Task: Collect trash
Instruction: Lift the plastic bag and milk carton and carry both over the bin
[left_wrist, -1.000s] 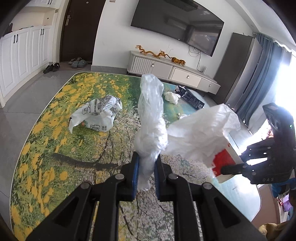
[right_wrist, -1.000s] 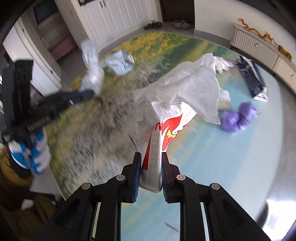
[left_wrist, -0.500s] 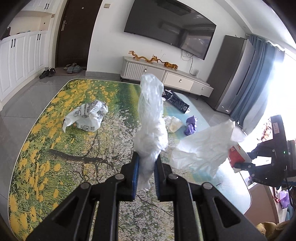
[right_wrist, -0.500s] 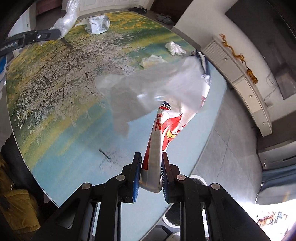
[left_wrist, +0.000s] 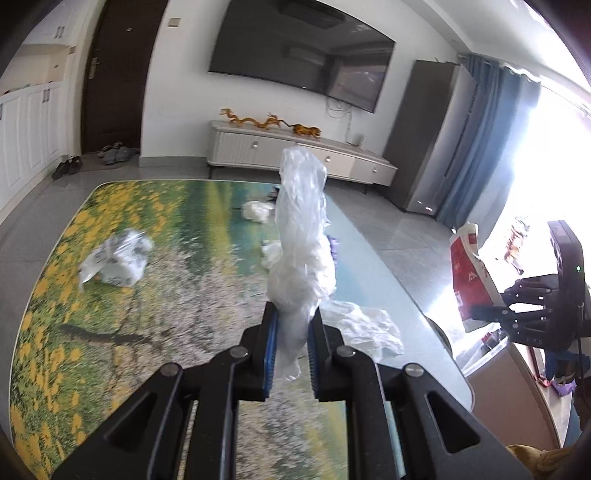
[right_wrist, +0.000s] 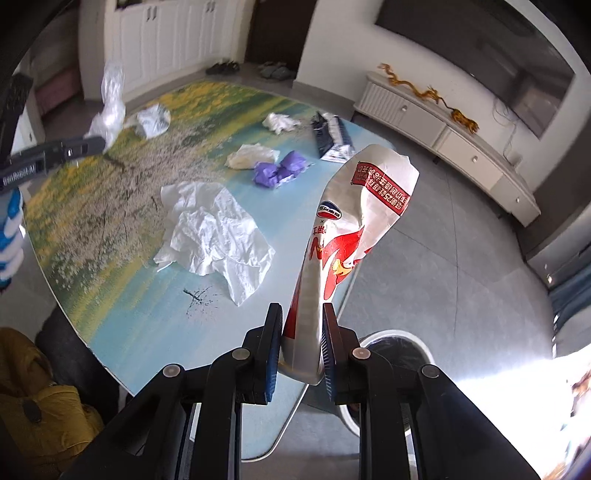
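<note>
- Between the blue pads of the left tongs (left_wrist: 291, 332), a crumpled clear plastic bag (left_wrist: 301, 251) is pinched near its lower end and stands upright above the desk (left_wrist: 155, 295).
- At 3 o'clock in the left wrist view, the right tongs (left_wrist: 480, 310) hold a red-and-white wrapper (left_wrist: 467, 273) out past the desk's edge, over the grey floor.
- Seen from the right wrist, the right tongs (right_wrist: 301, 347) are closed narrowly on the wrapper (right_wrist: 351, 236), which rises toward 12 o'clock with red print on white.
- Just below those tongs, at about 4 o'clock, the round rim of a bin (right_wrist: 413, 341) with a dark liner shows on the floor beside the desk.
- On the desk at 10 o'clock from the right tongs lies a crumpled white sheet (right_wrist: 218, 236).
- Farther off toward 11 o'clock lie a purple wad (right_wrist: 280, 170), a pale yellowish wad (right_wrist: 251, 155) touching it, a white wad (right_wrist: 280, 122) and a dark flat packet (right_wrist: 332, 136).
- At 10 o'clock in that view the left tongs (right_wrist: 99, 142) show with the clear bag (right_wrist: 109, 107), and a printed plastic bag (right_wrist: 153, 122) lies just beyond them on the desk.
</note>
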